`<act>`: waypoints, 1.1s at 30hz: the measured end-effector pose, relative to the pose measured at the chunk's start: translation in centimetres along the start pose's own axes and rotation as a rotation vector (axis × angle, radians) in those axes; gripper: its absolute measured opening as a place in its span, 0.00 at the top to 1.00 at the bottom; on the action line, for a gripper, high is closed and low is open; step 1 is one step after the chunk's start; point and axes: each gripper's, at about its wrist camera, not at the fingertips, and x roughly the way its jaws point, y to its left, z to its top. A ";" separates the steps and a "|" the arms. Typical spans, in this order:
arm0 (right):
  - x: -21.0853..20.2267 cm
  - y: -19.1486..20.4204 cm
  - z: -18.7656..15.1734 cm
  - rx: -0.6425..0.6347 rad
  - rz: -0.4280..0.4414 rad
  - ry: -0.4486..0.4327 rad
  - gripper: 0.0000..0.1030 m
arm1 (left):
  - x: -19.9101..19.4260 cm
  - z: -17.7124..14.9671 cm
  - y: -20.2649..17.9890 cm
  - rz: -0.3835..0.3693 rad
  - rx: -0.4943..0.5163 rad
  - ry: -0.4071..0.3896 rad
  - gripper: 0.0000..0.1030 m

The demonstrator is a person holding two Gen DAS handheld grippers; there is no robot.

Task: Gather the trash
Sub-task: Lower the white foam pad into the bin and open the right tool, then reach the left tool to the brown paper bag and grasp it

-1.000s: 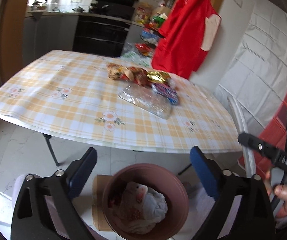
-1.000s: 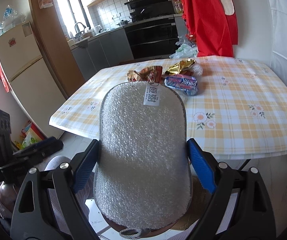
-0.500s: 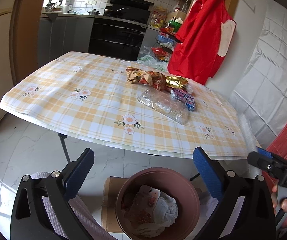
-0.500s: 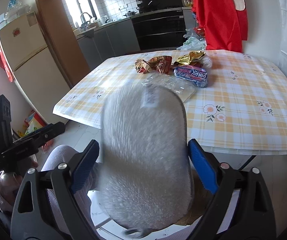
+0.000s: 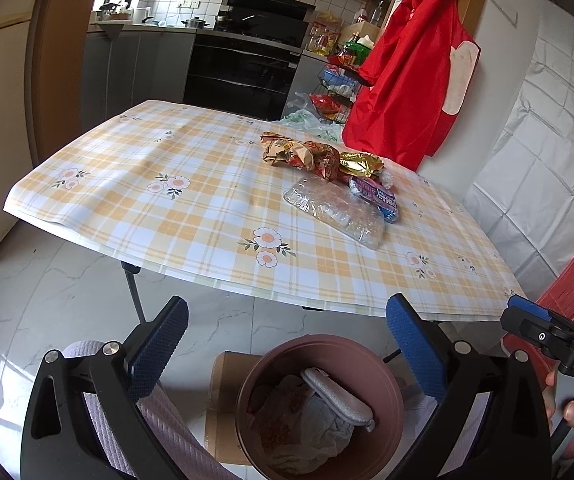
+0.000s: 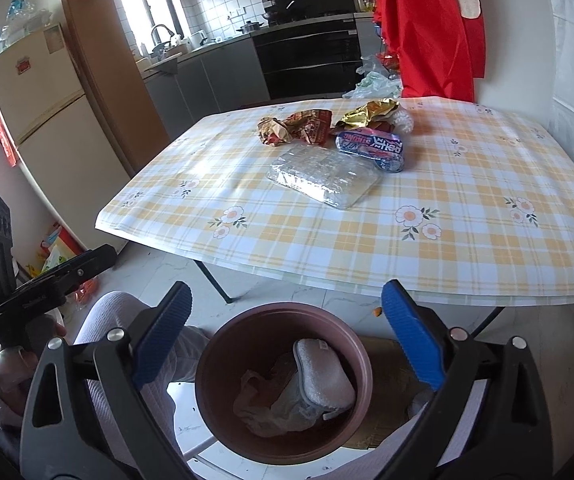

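A pink bin (image 5: 387, 372) (image 6: 223, 336) stands on the floor before the table. A bubble-wrap pouch (image 5: 337, 398) (image 6: 323, 376) lies inside it on crumpled plastic. My left gripper (image 5: 287, 344) is open and empty above the bin. My right gripper (image 6: 287, 328) is open and empty above the bin too. On the table lie a clear plastic pack (image 5: 333, 212) (image 6: 323, 176), a blue wrapper (image 5: 375, 196) (image 6: 371, 150), a gold wrapper (image 5: 361, 164) (image 6: 367, 114) and a red-brown wrapper (image 5: 299, 154) (image 6: 295, 128).
The table (image 5: 147, 184) (image 6: 467, 220) has a yellow plaid cloth. A cardboard sheet (image 5: 223, 396) lies under the bin. A red garment (image 5: 407, 80) hangs at the back right. The other gripper shows at the edge of each view (image 5: 547, 336) (image 6: 27, 296).
My right gripper opened and let go of the bubble-wrap pouch, which dropped into the bin. My left gripper tilted up and back a little.
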 end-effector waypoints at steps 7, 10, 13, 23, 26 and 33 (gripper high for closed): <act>0.7 -0.8 -0.1 0.017 -0.018 0.014 0.08 | 0.8 -0.2 0.5 0.019 0.000 0.017 0.06; 1.2 -1.4 -0.1 0.020 -0.034 0.022 0.08 | 1.3 -0.1 0.7 0.033 0.003 0.022 0.06; 1.9 -2.4 0.0 0.030 -0.058 0.034 0.08 | 2.0 0.1 0.8 0.049 0.008 0.029 0.06; 4.2 -4.7 1.2 0.001 -0.142 0.049 0.08 | 5.0 1.7 0.7 0.071 0.036 0.056 0.06; 5.1 -5.2 1.9 -0.007 -0.147 0.052 0.08 | 6.0 2.6 0.6 0.070 0.045 0.060 0.06; 7.4 -6.5 3.4 -0.016 -0.162 0.065 0.08 | 8.7 5.1 0.1 0.068 0.083 0.061 0.06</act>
